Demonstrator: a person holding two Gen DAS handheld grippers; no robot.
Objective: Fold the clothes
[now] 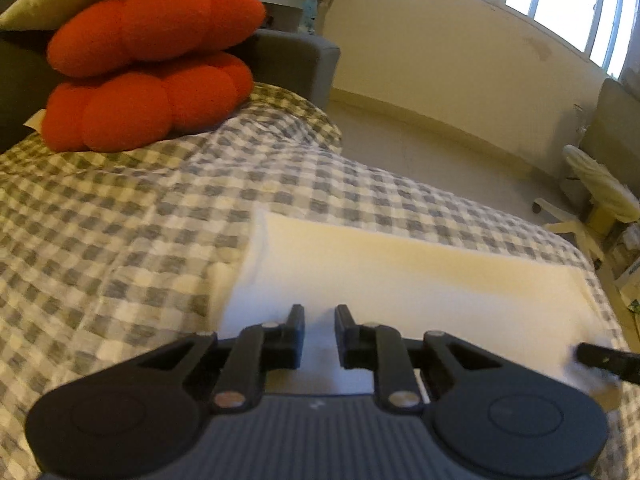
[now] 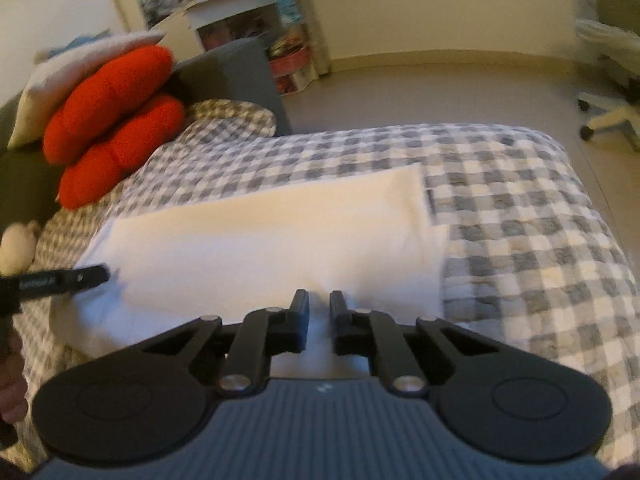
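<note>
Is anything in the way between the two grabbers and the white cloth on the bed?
Nothing visible. Both the left gripper and the right gripper sit right at the near edge of the white cloth. The red cushions lie off to the far left.

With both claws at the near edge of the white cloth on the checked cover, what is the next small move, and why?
Probably lift both claws together and carry the near edge toward the far edge. The left claw and the right claw look nearly closed on the near hem of the white cloth, which lies flat on the checked cover.
</note>
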